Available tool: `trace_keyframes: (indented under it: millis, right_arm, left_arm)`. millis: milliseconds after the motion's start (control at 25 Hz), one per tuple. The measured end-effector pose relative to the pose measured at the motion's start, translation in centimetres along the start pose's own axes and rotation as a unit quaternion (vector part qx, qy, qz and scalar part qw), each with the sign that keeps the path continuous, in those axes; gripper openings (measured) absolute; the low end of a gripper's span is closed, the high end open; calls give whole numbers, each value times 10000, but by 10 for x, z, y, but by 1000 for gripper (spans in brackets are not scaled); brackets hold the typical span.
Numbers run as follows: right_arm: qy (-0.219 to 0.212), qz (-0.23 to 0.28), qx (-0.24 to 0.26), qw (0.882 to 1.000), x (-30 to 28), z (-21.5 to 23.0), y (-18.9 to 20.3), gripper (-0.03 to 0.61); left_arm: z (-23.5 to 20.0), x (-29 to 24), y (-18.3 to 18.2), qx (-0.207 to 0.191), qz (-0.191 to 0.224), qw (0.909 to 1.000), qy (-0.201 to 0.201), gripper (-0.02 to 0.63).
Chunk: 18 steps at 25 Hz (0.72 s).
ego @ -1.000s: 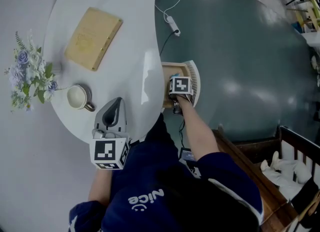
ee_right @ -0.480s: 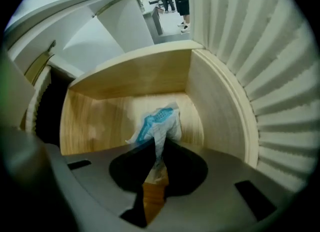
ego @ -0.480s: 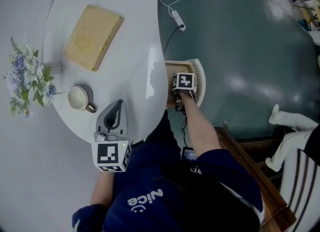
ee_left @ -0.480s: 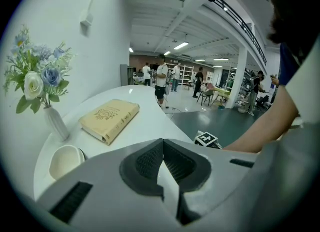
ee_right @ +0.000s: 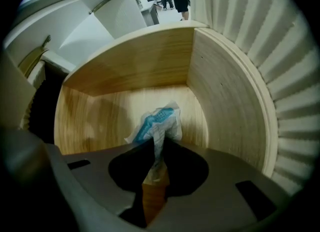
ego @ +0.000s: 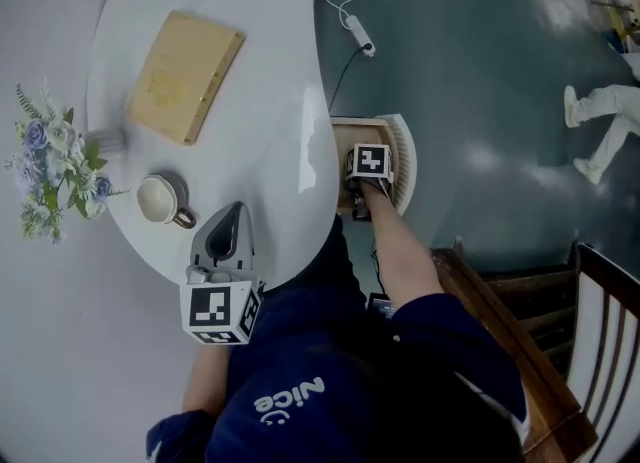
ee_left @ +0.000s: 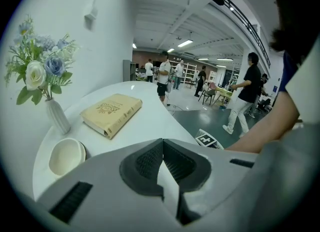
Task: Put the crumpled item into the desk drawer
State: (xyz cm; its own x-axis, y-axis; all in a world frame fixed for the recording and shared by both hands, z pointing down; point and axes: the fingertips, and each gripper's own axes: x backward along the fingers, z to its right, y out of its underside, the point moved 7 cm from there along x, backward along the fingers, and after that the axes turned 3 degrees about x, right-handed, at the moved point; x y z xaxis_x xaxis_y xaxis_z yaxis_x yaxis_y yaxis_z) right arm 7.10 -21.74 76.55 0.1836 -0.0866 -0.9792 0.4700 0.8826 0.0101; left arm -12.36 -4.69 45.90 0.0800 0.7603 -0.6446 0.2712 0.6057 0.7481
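Since the earlier frame the right gripper [ego: 368, 173] has sunk a little deeper into the open pale-wood drawer with a curved, white ribbed front [ego: 402, 151]. The cyan scrap formerly seen beside its marker cube no longer shows from the head view. Its jaws have just been easing apart, with the item between them.

Right gripper [ee_right: 159, 152]: points steeply down into the drawer [ee_right: 227, 90]. The jaws stand only narrowly apart and their pads pinch the thin tail of the crumpled white and cyan wrapper [ee_right: 159, 122].

Wrapper: long axis runs straight out from the jaws along the gripper's line, leaning slightly right in the right gripper view. The narrow twisted end sits in the grip; the fuller, bunched end points away towards the drawer floor. It is creased white film with a cyan printed band. It lies inside the wooden compartment; whether it touches the floor cannot be told.

Left gripper [ego: 234, 213]: rests at the near edge of the white rounded desk top [ego: 265, 61]. In its own view the left gripper [ee_left: 162, 143] has its jaws clenched together on nothing.

Beyond it on the desk:
- a cream cup with a brown handle [ego: 157, 197]
- a bunch of blue and white flowers in a white vase [ego: 55, 166]
- farther off, a tan hardback book [ego: 187, 74], lying flat

A white cable with an inline switch [ego: 358, 39] trails over the dark green floor.
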Motion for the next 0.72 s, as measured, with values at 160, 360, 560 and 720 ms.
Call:
trace_keyframes:
  millis: [160, 360, 560, 720]
  right_arm:
    - [-109, 137, 41, 9998, 3, -3, -1, 111]
    - [-304, 475, -58, 9984, 21, -6, -5, 186]
    - [-316, 810, -111, 9962, 50, -7, -5, 190]
    - [-288, 1119, -49, 9933, 76, -13, -6, 190]
  left_arm:
    - [1, -2, 0, -22, 6, 10000, 85, 3]
    - [0, -1, -2, -53, 82, 9997, 218, 4]
    - [2, 3, -3, -6, 219, 9991, 373, 5]
    - [6, 5, -2, 10, 299, 9982, 521, 4]
